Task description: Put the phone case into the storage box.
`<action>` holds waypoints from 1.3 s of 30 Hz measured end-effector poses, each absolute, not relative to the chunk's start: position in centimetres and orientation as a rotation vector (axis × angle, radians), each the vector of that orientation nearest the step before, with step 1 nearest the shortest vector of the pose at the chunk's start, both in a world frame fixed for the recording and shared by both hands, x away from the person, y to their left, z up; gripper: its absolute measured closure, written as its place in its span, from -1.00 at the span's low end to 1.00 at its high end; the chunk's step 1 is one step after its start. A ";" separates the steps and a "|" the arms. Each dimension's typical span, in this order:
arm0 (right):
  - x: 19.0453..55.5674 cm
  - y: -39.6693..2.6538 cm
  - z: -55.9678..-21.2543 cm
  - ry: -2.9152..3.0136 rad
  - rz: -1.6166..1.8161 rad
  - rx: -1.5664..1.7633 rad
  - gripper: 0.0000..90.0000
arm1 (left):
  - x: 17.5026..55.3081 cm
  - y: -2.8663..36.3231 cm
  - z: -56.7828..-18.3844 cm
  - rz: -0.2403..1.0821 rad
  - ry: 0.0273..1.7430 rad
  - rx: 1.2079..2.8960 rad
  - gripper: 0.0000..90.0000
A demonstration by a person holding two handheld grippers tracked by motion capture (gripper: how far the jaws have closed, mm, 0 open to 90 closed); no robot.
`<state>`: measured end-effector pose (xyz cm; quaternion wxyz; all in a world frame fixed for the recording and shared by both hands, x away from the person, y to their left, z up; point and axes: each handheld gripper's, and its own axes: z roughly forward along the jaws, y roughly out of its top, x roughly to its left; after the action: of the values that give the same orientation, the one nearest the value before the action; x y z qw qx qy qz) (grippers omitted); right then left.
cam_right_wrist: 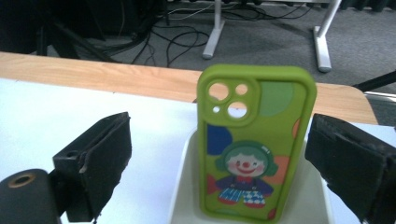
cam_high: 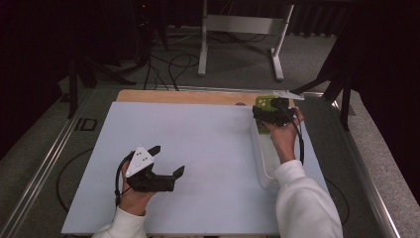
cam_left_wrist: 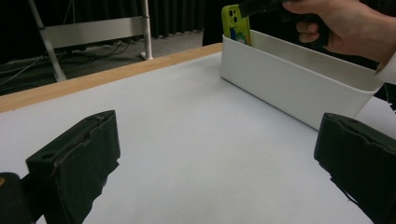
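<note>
Right gripper (cam_high: pixel 270 110) sits at the two o'clock corner of the counter (cam_high: pixel 198 148), above the far end of the white bin (cam_left_wrist: pixel 299 84). Its jaws stand apart, with the green phone case (cam_right_wrist: pixel 254 144) upright between them; a gap shows on each side, so nothing is clamped. The case stands on end in the bin's far end, seemingly against the end wall, printed back facing the right gripper's camera.

Left gripper (cam_high: pixel 161 166) rests idle at seven o'clock, jaws wide apart, holding nothing, well clear of the bin.

Assessment: the case appears either just placed or about to be taken. Recommended practice: keep the jaws centred on the case's long edges, travel straight up or down to avoid scraping the bin wall, and close only when both pads are level with the mid-body. Tipping risk is moderate, since the case stands on its narrow end.
</note>
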<state>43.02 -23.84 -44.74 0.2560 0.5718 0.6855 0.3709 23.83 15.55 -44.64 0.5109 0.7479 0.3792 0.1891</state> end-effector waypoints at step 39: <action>36.1 -24.1 -45.3 2.015 1.146 1.437 -0.80 | 24.1 16.5 -44.8 0.457 0.935 1.804 -0.98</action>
<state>36.06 -24.05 -45.28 0.2055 0.5155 0.7231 0.4113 24.09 16.52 -44.83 0.5051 0.7476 0.3875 0.1893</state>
